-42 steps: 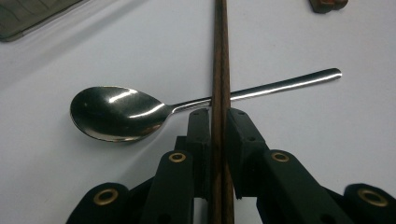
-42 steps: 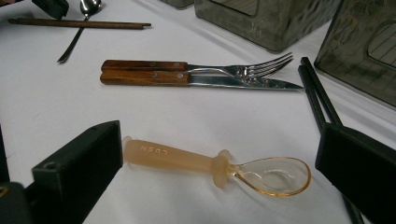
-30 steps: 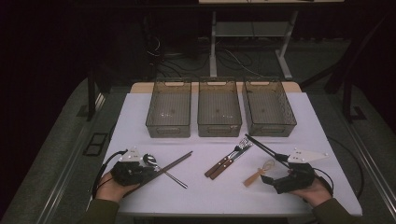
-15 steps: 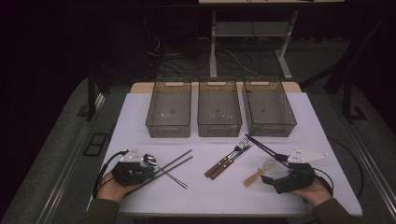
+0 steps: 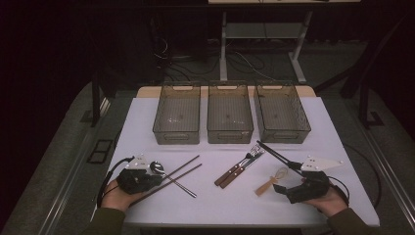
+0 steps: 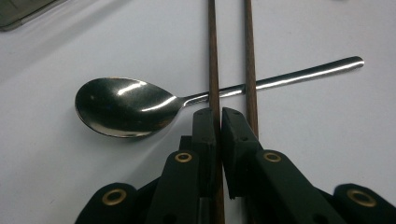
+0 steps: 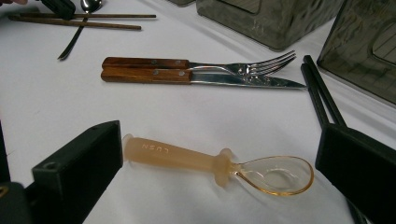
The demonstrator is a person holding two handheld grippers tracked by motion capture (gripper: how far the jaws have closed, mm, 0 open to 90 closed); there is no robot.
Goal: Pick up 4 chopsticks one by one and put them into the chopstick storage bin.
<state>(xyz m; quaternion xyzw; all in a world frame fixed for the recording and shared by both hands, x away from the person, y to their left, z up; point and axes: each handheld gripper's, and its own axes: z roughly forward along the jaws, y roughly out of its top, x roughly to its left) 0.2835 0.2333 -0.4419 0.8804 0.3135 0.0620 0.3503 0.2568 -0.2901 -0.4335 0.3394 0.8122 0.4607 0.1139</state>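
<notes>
Gripping one thin brown wooden chopstick (image 6: 214, 70), the left tongs (image 6: 217, 116) sit closed on it at the near-left of the white tabletop (image 5: 293, 147); its twin, the second brown wooden chopstick (image 6: 250, 70), lies free just beside the right-hand jaw. Both sticks run straight ahead along the tongs' own line, crossing over the handle of a shiny steel spoon (image 6: 126, 106) whose bowl rests to the left of the jaws. The right tongs (image 7: 219, 161) stand open, jaws either side of a translucent amber plastic spoon (image 7: 219, 165) that lies crosswise between them, bowl towards the right-hand jaw, untouched as far as can be seen. Raised letters on its handle read roughly "CUSN", seen upside down. Farther off lie a wooden-handled fork and knife (image 7: 196, 70), a black chopstick pair (image 7: 322, 98), and three smoky plastic bins (image 5: 229, 117). Left hand is nearer the brown sticks.
</notes>
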